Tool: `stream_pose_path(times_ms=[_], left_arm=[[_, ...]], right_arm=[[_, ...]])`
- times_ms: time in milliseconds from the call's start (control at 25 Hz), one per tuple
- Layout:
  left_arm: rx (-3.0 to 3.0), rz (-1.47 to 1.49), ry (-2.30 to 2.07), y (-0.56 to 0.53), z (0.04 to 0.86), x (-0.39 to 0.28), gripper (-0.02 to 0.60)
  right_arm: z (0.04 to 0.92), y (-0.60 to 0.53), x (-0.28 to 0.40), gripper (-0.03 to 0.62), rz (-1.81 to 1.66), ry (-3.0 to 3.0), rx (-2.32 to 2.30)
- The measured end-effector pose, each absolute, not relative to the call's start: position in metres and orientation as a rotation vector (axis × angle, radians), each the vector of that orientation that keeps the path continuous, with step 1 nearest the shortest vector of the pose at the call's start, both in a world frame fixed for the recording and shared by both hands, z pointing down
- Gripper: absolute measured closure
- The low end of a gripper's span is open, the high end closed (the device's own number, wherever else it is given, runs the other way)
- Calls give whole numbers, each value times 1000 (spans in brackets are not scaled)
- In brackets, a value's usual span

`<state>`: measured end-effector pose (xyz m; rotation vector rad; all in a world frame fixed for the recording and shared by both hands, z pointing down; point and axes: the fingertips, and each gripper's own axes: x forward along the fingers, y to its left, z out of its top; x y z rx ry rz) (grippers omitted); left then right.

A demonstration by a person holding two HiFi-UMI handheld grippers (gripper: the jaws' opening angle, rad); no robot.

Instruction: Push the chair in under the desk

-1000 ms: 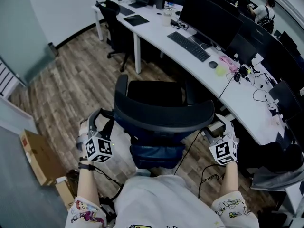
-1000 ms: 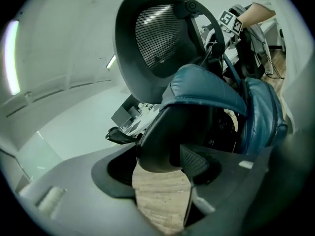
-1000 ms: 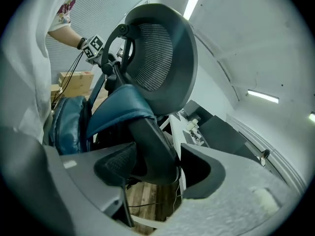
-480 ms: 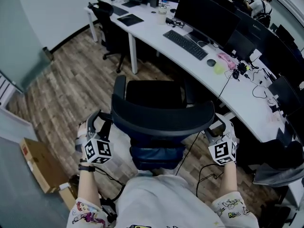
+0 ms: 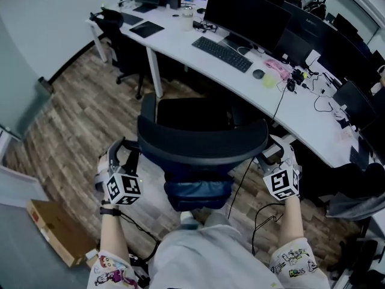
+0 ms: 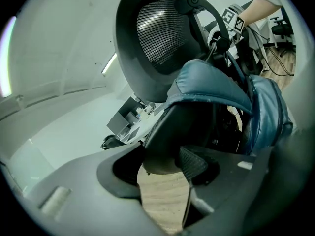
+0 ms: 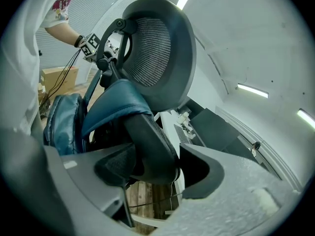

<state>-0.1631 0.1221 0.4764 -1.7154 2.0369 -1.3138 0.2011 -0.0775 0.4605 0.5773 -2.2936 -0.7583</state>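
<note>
A black office chair [image 5: 201,140] with a curved mesh backrest stands in front of the white desk [image 5: 180,38], its seat facing the desk. A blue pad [image 5: 198,194] hangs on the back of the chair. My left gripper [image 5: 130,152] sits at the backrest's left edge. In the left gripper view the gripper [image 6: 162,165] has the dark frame edge [image 6: 165,136] between its jaws, which have just been closing on it. My right gripper [image 5: 272,152] holds the right edge, and the right gripper view shows the gripper [image 7: 155,168] shut around the frame [image 7: 147,134].
The desk carries a keyboard [image 5: 221,53], large monitors [image 5: 243,11] and small clutter. A second black chair [image 5: 120,41] stands at the desk's far left. A cardboard box [image 5: 54,233] lies on the wood floor at lower left. Cables [image 5: 264,221] trail by my feet.
The chair and both grippers have moved forward toward the desk. The desk now lies closer to the chair, and the cardboard box has slid lower in the view.
</note>
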Motion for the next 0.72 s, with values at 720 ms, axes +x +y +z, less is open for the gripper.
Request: stream_pose_path(times_ms=[720], left_arm=[[-1749,-1314,1993,79,473,-183,336]], right_arm=[[462,-104,192,324,-703,-2242,636]])
